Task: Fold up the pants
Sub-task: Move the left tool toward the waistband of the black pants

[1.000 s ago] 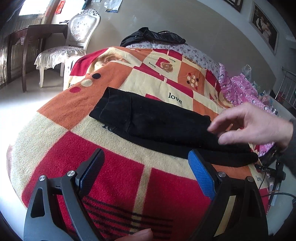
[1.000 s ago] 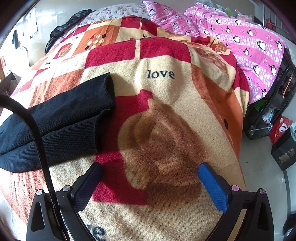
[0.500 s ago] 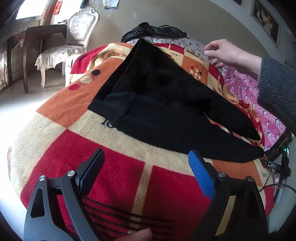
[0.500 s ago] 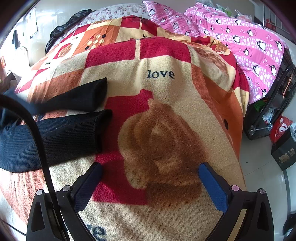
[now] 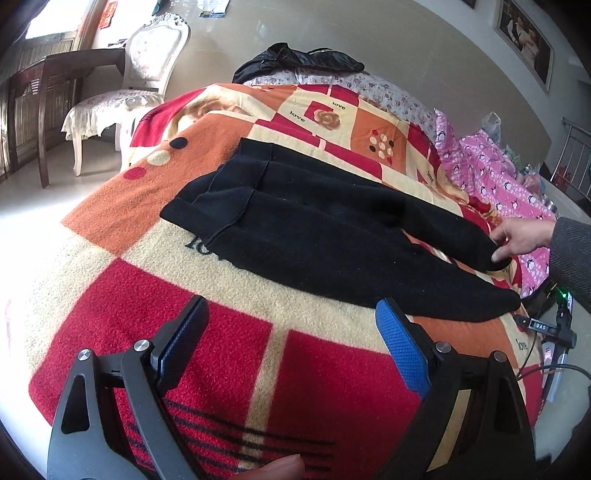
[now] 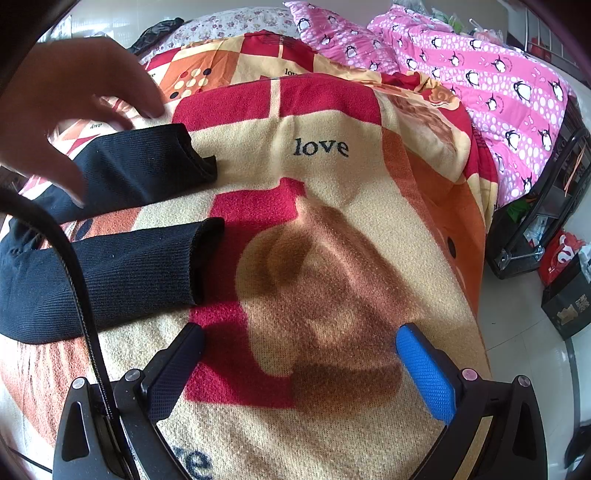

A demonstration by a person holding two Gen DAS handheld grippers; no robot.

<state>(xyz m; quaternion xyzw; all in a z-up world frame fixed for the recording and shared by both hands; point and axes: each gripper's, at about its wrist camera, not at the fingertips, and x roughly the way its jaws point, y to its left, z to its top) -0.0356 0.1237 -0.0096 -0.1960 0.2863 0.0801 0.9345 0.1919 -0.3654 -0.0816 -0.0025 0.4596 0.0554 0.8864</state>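
one black pants point(image 5: 332, 236) with two legs spread, one bare hand point(image 5: 522, 236) at cuff, both tongs point(image 5: 291, 354) point(image 6: 301, 365) released

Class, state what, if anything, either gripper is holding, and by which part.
Nothing. The left gripper and right gripper are both open over the blanket, clear of the black pants.

Pretty bright daylight all round; in the left wrist view the window point(image 5: 55, 22) at top left is blown out and the floor point(image 5: 33, 206) under it glares white. Heavy fisheye bending plus dark vignetted corners in both views. In the right wrist view, the close-up hand point(image 6: 74, 107) is soft and shadowed.
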